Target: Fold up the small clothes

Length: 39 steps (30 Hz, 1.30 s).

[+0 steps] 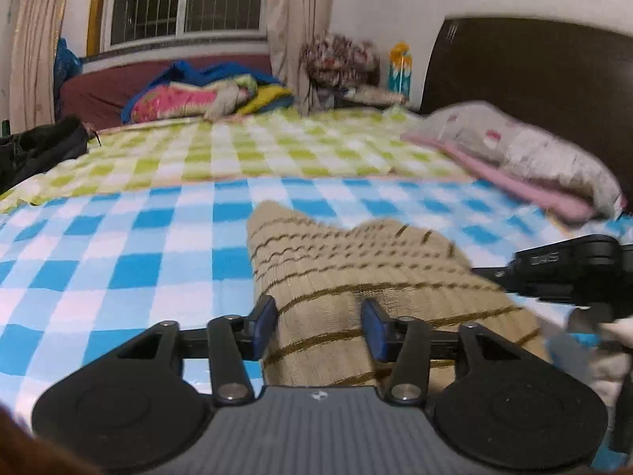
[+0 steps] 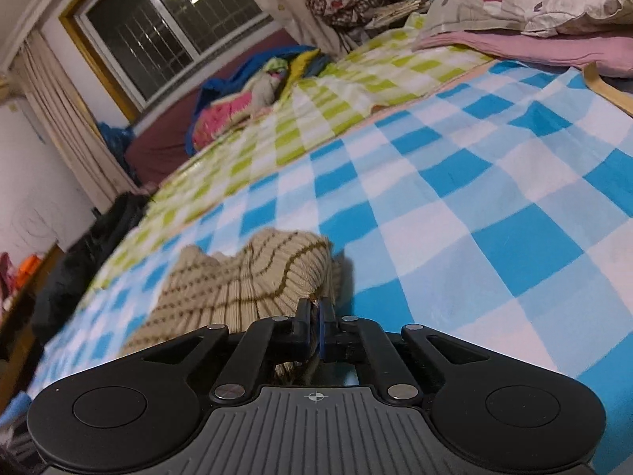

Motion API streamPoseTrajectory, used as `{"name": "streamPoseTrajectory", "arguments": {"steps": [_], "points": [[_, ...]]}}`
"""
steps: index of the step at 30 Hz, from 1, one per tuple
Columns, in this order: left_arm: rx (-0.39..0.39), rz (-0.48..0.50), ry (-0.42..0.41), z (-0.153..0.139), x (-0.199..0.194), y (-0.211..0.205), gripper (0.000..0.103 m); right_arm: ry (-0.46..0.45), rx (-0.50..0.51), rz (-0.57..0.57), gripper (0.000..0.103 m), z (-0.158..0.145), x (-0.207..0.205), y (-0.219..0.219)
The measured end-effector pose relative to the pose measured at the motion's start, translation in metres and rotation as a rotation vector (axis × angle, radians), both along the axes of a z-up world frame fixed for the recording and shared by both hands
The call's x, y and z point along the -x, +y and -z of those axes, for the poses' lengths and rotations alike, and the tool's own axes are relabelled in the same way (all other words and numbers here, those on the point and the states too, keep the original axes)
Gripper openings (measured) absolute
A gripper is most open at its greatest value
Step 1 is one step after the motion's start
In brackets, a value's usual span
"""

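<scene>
Nearest, right gripper (image 2: 315, 326) clamped tight on a pinch of the beige striped garment (image 2: 253, 281), at its near right edge. Left gripper (image 1: 318, 324) about half open, straddling the same garment's near left part, pads beside the knit but not pressing, so nothing gripped there. Garment lying rumpled on the blue-checked bedsheet (image 1: 99, 261), toward the near edge of the bed, 1 part humped up. Folding barely begun by the look of it: no clean crease anywhere, cloth not yet laid flat, all the folds left to make. Further off, green-checked sheet (image 1: 237, 150), pillow (image 1: 526, 150) at the far right corner, heap of bright cloth (image 1: 190, 99) at the far edge. Garment's kind and full outline unclear, near end hidden under the grippers, left view blurred.
</scene>
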State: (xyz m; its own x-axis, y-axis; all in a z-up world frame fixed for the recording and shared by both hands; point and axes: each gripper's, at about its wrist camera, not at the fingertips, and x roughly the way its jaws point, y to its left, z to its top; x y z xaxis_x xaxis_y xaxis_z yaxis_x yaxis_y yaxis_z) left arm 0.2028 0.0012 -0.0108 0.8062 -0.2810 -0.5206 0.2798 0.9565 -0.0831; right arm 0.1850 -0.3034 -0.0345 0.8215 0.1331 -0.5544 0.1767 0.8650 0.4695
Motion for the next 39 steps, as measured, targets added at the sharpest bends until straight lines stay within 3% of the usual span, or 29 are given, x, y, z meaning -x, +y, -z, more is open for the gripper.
{"name": "streamPoseTrajectory", "arguments": {"steps": [4,6,12,13,14,18,21,23,26,33,36,39], "points": [[-0.090,0.025,-0.026,0.004,0.003,-0.013,0.059,0.053,0.063,-0.019,0.004,0.002,-0.004,0.005],[-0.097,0.034,-0.029,0.000,0.006,-0.012,0.059,0.054,0.103,-0.030,0.010,-0.007,-0.007,0.008],[-0.046,0.043,-0.056,-0.014,0.012,0.000,0.059,-0.011,0.158,-0.068,0.017,-0.038,-0.007,0.022],[-0.038,0.038,-0.060,-0.017,0.012,0.002,0.059,-0.010,0.171,-0.080,0.024,-0.039,-0.009,0.027],[-0.030,0.032,-0.061,-0.018,0.012,0.004,0.059,-0.006,0.179,-0.085,0.031,-0.039,-0.012,0.031],[0.003,0.004,-0.022,-0.014,0.006,0.015,0.059,0.041,0.200,-0.089,0.034,-0.026,-0.019,0.037],[0.067,-0.003,0.033,-0.003,0.001,0.027,0.065,0.047,0.170,-0.078,0.037,-0.017,-0.014,0.029],[0.111,-0.012,0.061,0.000,0.000,0.034,0.065,0.057,0.156,-0.067,0.049,-0.013,-0.013,0.022],[0.155,-0.015,0.070,-0.001,0.000,0.041,0.065,0.074,0.088,-0.068,0.051,-0.004,-0.011,0.012],[0.217,0.046,0.115,0.004,-0.011,0.038,0.065,0.054,-0.011,-0.100,0.054,-0.014,0.000,0.004],[0.239,0.056,0.136,0.006,-0.017,0.037,0.067,0.053,-0.075,-0.147,0.063,-0.013,0.001,0.001],[0.238,0.071,0.178,0.013,-0.029,0.034,0.074,0.095,-0.039,-0.160,0.069,-0.003,-0.005,0.008]]}}
